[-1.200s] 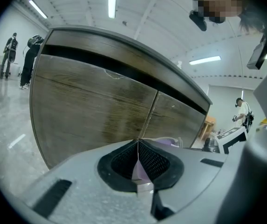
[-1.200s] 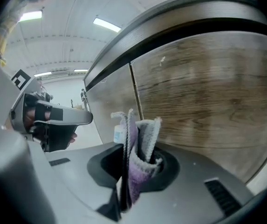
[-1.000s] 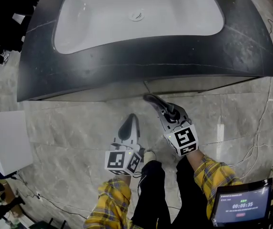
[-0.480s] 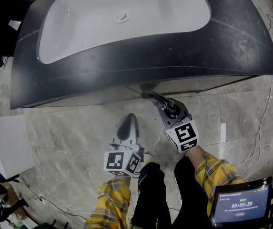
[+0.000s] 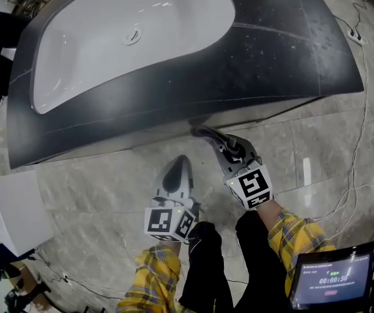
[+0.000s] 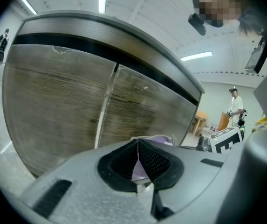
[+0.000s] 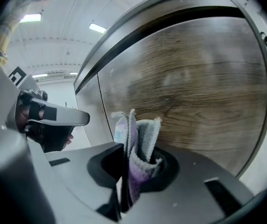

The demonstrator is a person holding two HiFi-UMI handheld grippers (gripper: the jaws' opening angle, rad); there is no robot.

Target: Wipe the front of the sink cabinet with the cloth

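Observation:
The sink cabinet's wood-grain front point(image 7: 194, 92) fills the right gripper view, and its door seam point(image 6: 106, 101) shows in the left gripper view. My right gripper point(image 7: 133, 167) is shut on a folded grey and purple cloth point(image 7: 138, 139), which stands up from the jaws close to the wood. From above, the right gripper point(image 5: 203, 134) reaches under the dark countertop's point(image 5: 271, 51) front edge. My left gripper point(image 5: 179, 168) hangs lower and to the left, away from the cabinet. Its jaws point(image 6: 138, 146) meet, with a pale purple sliver just past them.
A white basin point(image 5: 108, 38) is set in the countertop. A white box point(image 5: 7, 207) stands on the marble floor at the left. Cables point(image 5: 356, 149) trail over the floor at the right. A tablet screen point(image 5: 330, 282) sits at the bottom right. A person point(image 6: 236, 108) stands far off.
The head view has swung, so the sink now lies tilted in it. The right gripper with the cloth has stayed under the counter edge, shifting only slightly. The left gripper has scarcely moved.

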